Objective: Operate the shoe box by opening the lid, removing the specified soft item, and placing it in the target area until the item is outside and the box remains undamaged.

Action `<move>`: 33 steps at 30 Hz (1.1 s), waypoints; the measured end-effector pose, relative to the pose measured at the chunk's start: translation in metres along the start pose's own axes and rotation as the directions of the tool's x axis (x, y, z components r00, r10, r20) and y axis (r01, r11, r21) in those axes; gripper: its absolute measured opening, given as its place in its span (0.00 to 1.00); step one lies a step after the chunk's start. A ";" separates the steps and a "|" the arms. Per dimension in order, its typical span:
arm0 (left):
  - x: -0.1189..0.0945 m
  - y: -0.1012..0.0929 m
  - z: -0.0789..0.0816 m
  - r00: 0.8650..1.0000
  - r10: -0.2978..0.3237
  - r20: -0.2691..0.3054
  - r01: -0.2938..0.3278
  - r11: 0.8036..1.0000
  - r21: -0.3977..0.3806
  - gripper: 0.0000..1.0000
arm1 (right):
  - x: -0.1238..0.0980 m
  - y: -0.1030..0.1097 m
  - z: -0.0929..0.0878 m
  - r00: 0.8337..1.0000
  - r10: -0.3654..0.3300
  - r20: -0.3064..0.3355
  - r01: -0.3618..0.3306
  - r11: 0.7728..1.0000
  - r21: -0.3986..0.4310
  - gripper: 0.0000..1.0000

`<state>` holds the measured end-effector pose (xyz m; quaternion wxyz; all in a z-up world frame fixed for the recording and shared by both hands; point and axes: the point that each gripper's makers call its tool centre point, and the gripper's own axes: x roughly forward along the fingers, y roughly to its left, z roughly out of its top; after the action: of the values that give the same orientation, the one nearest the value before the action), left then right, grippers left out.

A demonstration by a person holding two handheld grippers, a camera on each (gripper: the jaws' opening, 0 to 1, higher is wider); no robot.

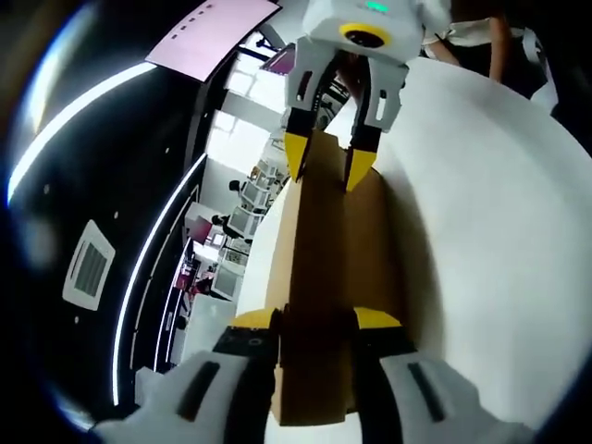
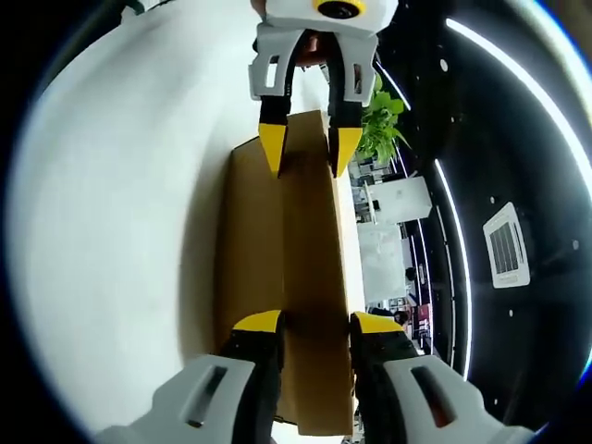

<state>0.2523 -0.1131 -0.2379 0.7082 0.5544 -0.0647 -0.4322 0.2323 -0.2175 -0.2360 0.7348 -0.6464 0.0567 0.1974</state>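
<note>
Brown cardboard shoe box on the white counter, held at both ends. In the left gripper view, the left gripper has its jaws closed on the near end; the right gripper clamps the far end. The right gripper view mirrors this. The long axis runs from one gripper to the other. Bare counter lies open along one long side; the other long side is near the counter's edge. No legible writing.

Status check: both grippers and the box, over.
Left gripper and right gripper each clamp one end of the cardboard shoe box, facing each other. Box closed, over the white table. Nothing in the way.
</note>
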 end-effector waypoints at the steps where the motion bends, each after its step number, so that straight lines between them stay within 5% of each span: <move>1: 0.000 0.001 0.000 1.000 -0.001 0.001 0.001 1.000 -0.003 0.30 | 0.000 0.000 0.000 1.000 -0.002 0.000 0.002 1.000 -0.001 0.27; 15: 0.000 0.007 0.001 0.999 -0.043 0.012 0.043 0.999 -0.013 0.30 | 0.002 -0.006 0.002 1.000 -0.005 0.015 0.005 1.000 -0.014 0.28; 33: 0.003 0.014 -0.003 1.000 -0.022 -0.006 0.022 0.999 0.030 0.31 | 0.005 -0.013 0.006 1.000 0.005 0.024 -0.005 1.000 -0.004 0.28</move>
<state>0.2628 -0.1128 -0.2282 0.6952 0.5668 -0.0630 -0.4375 0.2409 -0.2115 -0.2253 0.7336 -0.6453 0.0491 0.2073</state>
